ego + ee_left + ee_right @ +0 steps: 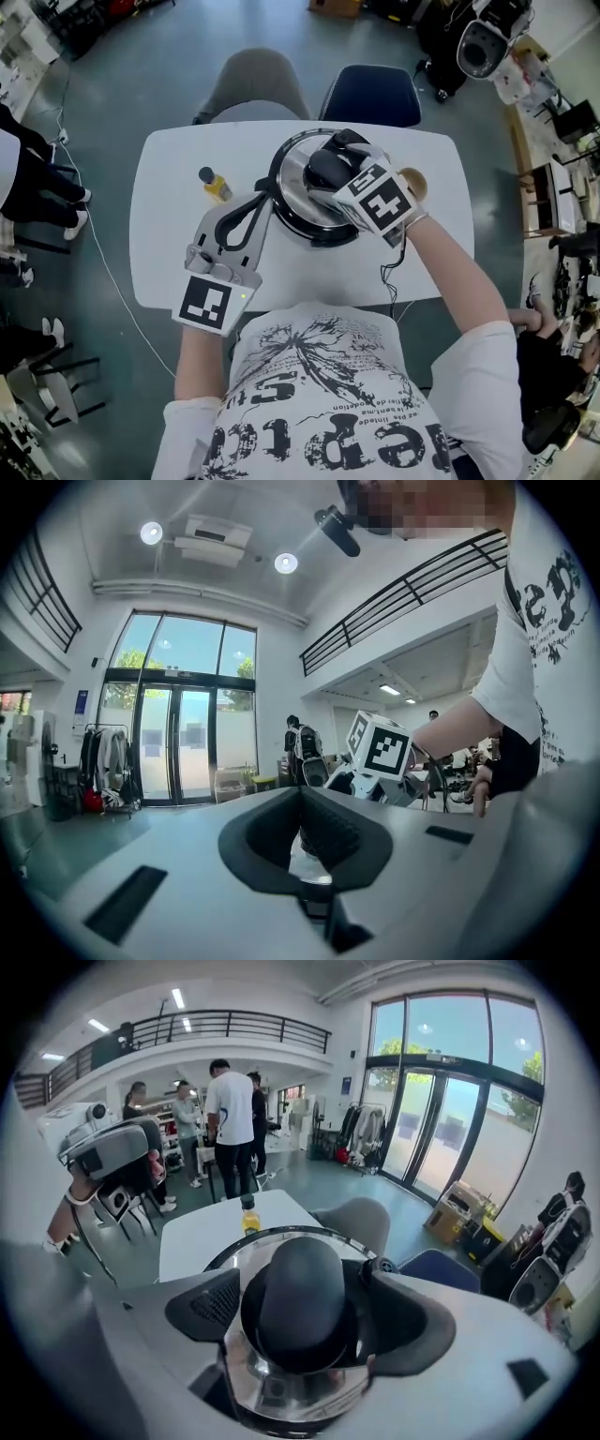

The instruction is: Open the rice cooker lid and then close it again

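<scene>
Right gripper view: the right gripper point(302, 1316) points steeply down over the round steel-and-black rice cooker point(286, 223), mid-way across the white oval table point(169, 253). Its jaws are wide, with the lid's black domed knob point(298, 1274) between them and the pads seemingly not yet pressing. Judgement: centre on the knob, clamp squarely, then lift. Just beside the cooker's rim lies the left gripper point(264, 199), level, jaws together.

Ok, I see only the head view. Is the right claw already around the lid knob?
Observer: Yes. In the right gripper view the black knob stands inside the right claw, whose jaws seem not yet pressed on it.
Operator: And the left claw?
Observer: In the left gripper view its tips meet.
Operator: Anyone beyond the table?
Observer: Several people stand there, away from it.
</scene>
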